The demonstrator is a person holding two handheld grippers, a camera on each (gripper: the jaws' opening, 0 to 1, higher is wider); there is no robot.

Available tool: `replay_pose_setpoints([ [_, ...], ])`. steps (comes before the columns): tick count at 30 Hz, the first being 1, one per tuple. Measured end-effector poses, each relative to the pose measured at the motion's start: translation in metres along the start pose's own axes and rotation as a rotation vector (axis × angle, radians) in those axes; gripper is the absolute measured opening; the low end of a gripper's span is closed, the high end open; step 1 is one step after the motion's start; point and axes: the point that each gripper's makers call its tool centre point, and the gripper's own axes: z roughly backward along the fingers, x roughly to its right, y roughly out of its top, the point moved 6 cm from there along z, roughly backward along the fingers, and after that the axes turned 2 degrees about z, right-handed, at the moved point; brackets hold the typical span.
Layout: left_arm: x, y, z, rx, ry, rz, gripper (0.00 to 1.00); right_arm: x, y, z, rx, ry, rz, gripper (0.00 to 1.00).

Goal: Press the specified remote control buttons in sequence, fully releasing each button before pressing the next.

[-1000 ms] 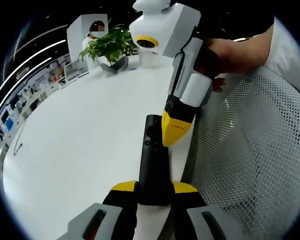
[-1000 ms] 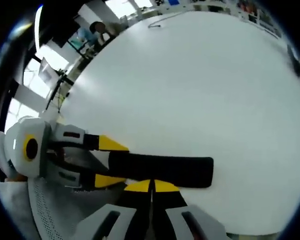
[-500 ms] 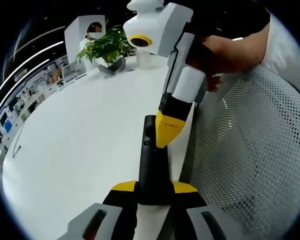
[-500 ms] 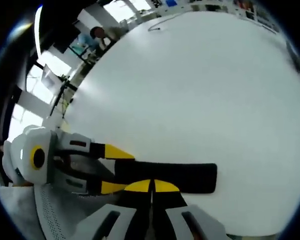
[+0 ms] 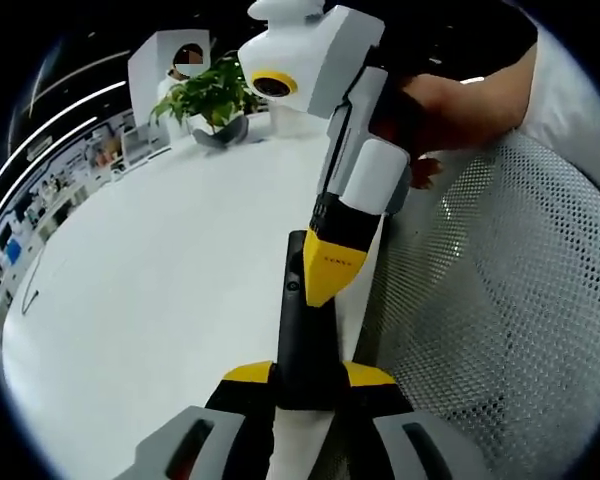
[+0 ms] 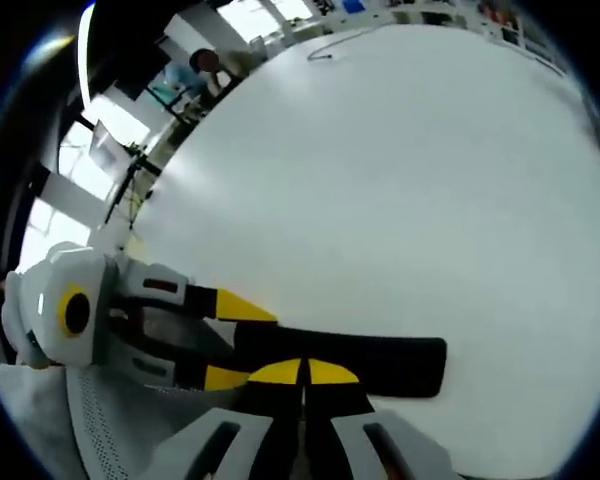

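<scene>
left gripper [image 5: 305,378] pinching the remote [image 5: 305,340] by its near end | right gripper [image 6: 302,372], fingers pressed together, touching the remote's top | remote lying near the white surface [image 5: 160,270] edge

The remote control [image 5: 302,335] looked like matt black plastic. The table [image 5: 160,280] under it was smooth and white, with a soft shine. Both grippers, left [image 5: 308,376] and right [image 5: 328,285], had smooth plastic shells. Right of the left gripper, the chair [image 5: 500,300] was perforated white mesh.

Slim black remote control [image 5: 302,340] flat on white table [image 5: 160,290]
</scene>
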Motion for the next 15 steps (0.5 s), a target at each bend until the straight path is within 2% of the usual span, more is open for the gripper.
replay_pose_setpoints([
  [7,-0.0006,0.0004,-0.0007,0.0,-0.002,-0.003,0.24,0.001,0.0011,0.0008,0.007,0.007,-0.009,0.0],
  [15,-0.0013,-0.0002,-0.0014,0.002,-0.005,0.006,0.24,0.0051,0.0005,0.0009,0.024,0.036,-0.091,0.0],
])
